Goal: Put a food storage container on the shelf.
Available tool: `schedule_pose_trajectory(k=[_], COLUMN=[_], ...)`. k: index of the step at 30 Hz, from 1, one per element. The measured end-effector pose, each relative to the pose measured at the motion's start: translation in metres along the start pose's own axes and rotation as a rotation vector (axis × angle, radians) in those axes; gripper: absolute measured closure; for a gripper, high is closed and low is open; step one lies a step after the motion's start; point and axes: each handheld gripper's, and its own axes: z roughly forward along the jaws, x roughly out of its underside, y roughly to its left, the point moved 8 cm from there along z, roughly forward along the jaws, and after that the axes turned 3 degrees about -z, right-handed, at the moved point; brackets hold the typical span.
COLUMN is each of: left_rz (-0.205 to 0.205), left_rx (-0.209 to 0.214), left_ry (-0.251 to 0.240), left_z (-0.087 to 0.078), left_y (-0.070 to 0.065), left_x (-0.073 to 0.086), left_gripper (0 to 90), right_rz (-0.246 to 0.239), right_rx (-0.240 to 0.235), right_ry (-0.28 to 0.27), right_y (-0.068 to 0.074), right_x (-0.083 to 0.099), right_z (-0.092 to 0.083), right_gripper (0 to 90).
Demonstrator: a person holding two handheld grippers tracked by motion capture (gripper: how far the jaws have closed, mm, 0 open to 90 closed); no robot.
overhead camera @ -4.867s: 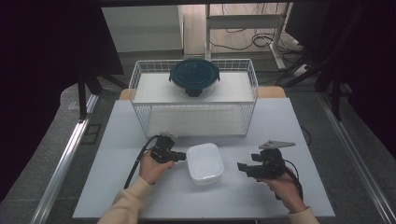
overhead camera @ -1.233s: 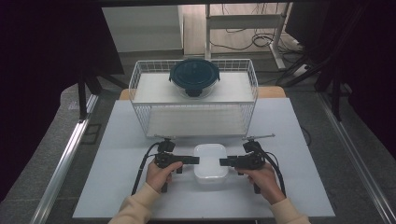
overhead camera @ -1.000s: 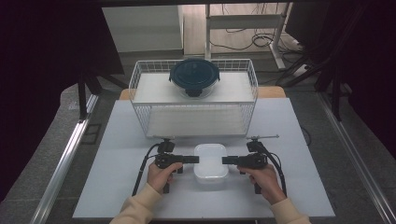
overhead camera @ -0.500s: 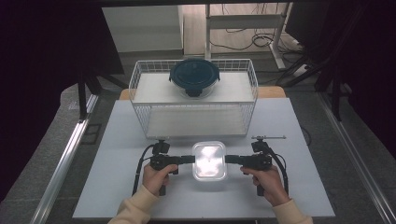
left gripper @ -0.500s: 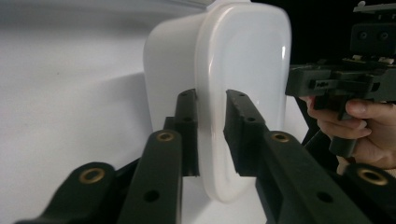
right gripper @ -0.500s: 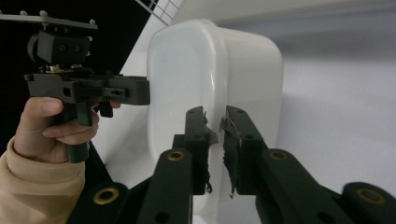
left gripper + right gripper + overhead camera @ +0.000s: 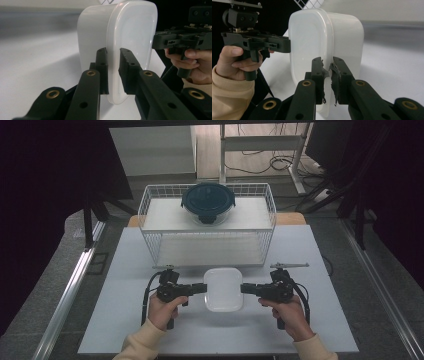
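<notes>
A white rectangular plastic container with its lid on (image 7: 223, 289) sits between my two grippers in the middle of the white table (image 7: 125, 270). My left gripper (image 7: 202, 287) pinches the rim on the container's left side, and my right gripper (image 7: 245, 288) pinches the rim on its right. In the left gripper view the jaws (image 7: 113, 72) close on the rim of the container (image 7: 130, 32), with the right gripper (image 7: 175, 41) beyond. In the right gripper view the jaws (image 7: 327, 75) grip the opposite rim of the container (image 7: 312, 40), and the left gripper (image 7: 259, 43) shows behind. I cannot tell whether the container is off the table.
A white wire rack (image 7: 150, 220) stands just behind the container. On its top shelf rests a round glass container with a dark blue lid (image 7: 207, 202). Bare table lies left, right and in front of the hands.
Both grippers came in from the sides and shut on the container's rims. The container has since shifted a little toward the wire rack.
</notes>
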Motion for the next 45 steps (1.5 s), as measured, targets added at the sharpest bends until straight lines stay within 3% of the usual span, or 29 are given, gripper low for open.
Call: schedule_pose_trajectory(k=[4, 18, 29, 36, 45], left_rz=[0.039, 0.086, 0.143, 0.182, 0.184], left_rx=[-0.007, -0.012, -0.034, -0.036, -0.043], left_ry=[-0.015, -0.035, -0.060, -0.095, -0.117], left_z=[-0.007, -0.017, -0.036, -0.053, -0.067], left_y=[-0.008, -0.020, -0.034, -0.049, -0.054], left_x=[-0.004, -0.013, -0.042, -0.067, -0.090], left_gripper=[78.5, 78.6, 78.5, 78.5, 78.5], right_rz=[-0.045, -0.110, -0.169, -0.217, -0.237], right_rx=[0.002, 0.010, 0.011, 0.020, 0.013], right_ry=[-0.019, -0.041, -0.078, -0.106, -0.117], right_y=[0.008, 0.020, 0.035, 0.052, 0.062], right_x=[-0.005, -0.016, -0.046, -0.076, -0.104], right_z=[-0.005, -0.014, -0.020, -0.030, -0.030], right_gripper=[80.1, 80.1, 80.1, 80.0, 80.0])
